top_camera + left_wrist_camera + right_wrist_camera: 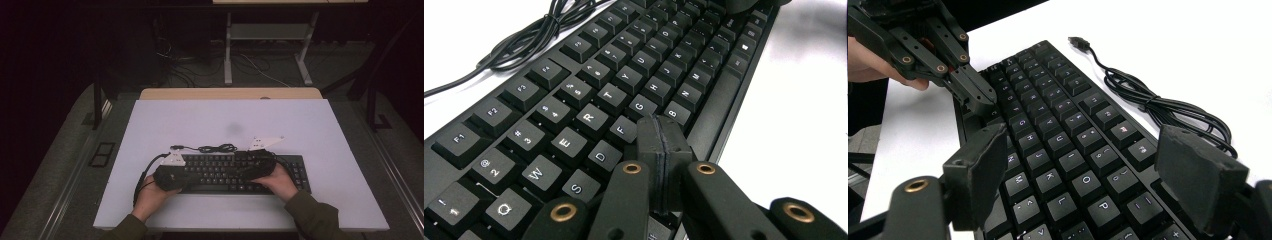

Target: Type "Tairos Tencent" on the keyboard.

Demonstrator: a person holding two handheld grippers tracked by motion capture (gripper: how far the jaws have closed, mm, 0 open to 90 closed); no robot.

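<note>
A black keyboard (240, 174) lies at six o'clock on the white table (210, 120), its coiled cable (212, 148) just beyond at twelve. The left gripper (664, 142), jaws pressed together, hovers over the left keys. The right gripper (1088, 165), jaws wide, hangs above the right keys.

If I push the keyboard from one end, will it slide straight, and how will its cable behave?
The keyboard looks stiff and flat, so it probably slides in one piece but may pivot when pushed off-centre. Its coiled cable looks floppy and would likely trail or bunch. The smooth white table suggests little grip.
</note>
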